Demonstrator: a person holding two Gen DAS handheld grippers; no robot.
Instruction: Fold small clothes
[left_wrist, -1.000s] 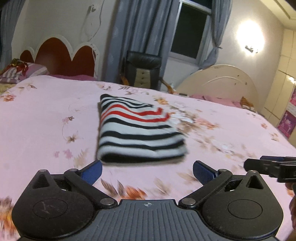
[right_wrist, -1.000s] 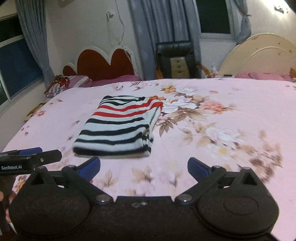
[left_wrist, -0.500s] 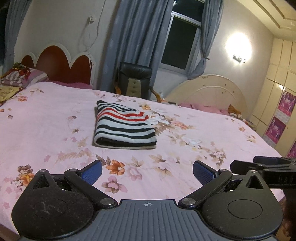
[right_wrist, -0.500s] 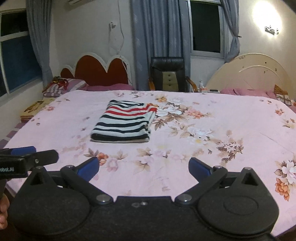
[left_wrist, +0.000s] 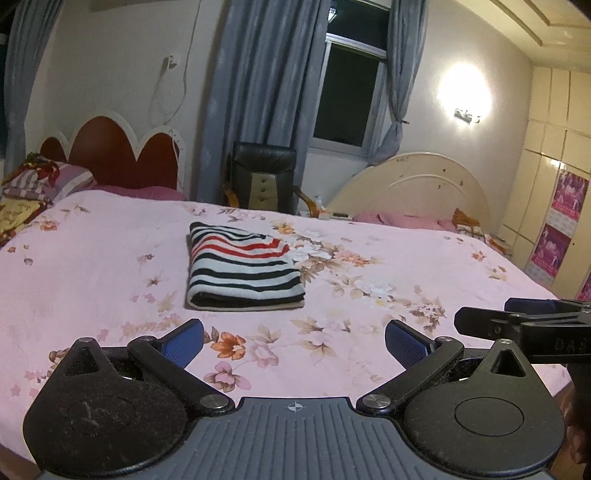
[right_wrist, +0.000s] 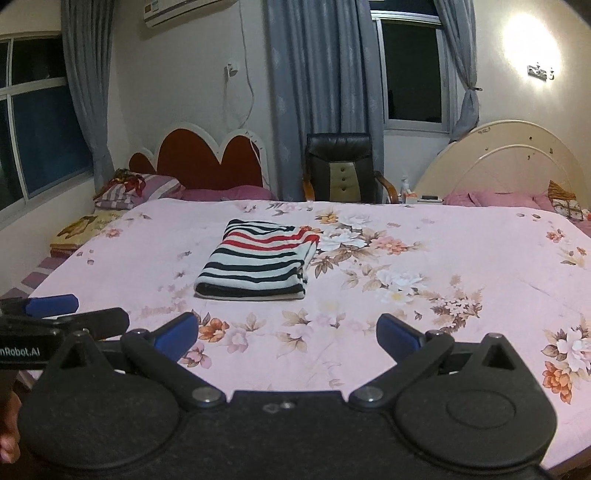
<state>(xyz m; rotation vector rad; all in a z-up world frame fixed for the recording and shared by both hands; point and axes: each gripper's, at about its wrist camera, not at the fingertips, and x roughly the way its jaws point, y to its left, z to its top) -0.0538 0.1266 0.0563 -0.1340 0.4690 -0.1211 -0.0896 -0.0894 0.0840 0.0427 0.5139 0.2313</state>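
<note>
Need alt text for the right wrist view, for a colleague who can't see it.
A folded striped garment lies flat on a pink floral bedspread, ahead of the right tongs, which are open and empty. The left tongs show at the left edge; a black chair stands behind the bed.

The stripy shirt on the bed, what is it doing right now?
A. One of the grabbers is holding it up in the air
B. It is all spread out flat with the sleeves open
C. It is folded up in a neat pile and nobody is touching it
C: the stripy shirt lies folded on the pink bedspread, and the left gripper and right gripper are both open, short of it.
</note>
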